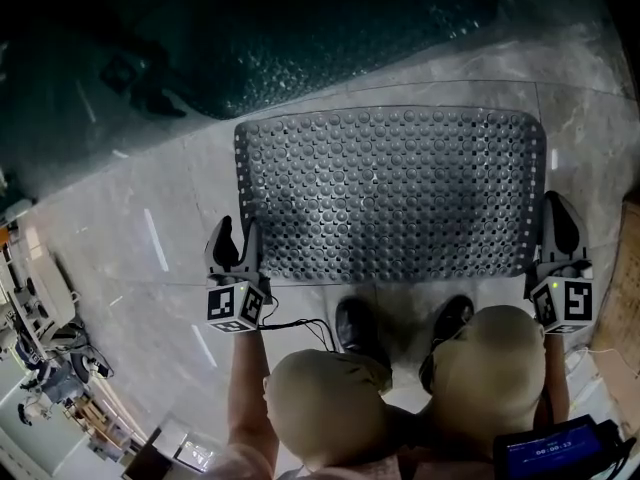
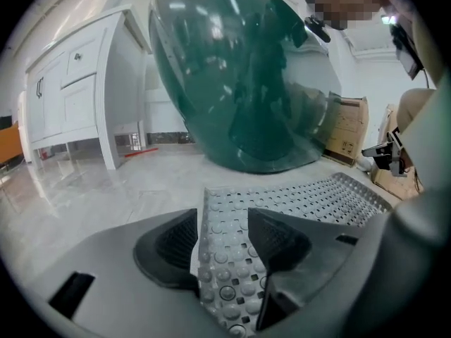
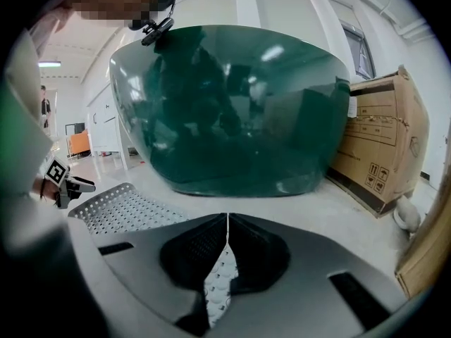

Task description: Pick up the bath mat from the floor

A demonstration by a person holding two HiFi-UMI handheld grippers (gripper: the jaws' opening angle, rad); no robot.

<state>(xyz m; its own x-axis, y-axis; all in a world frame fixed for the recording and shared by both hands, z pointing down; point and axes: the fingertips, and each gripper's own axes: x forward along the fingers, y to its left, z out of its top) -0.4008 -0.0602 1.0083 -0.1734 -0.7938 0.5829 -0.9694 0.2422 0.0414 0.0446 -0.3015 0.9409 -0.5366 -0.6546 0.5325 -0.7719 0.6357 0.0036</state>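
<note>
The bath mat (image 1: 390, 193) was clamped at three o'clock by the right gripper (image 1: 553, 220); the left gripper (image 1: 237, 236), released astride its nine o'clock edge, seemingly needed closing.

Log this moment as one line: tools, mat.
left tool: open, mat edge between jaws, ungripped | right tool: shut on mat edge | mat: mostly flat on floor

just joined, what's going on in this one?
A person crouches over a grey studded bath mat on the tiled floor, with one gripper at each near corner. The right gripper is clamped shut on the mat's edge. The left gripper has its jaws apart with the mat's corner between them, not gripped. Most of the mat lies on the floor.
</note>
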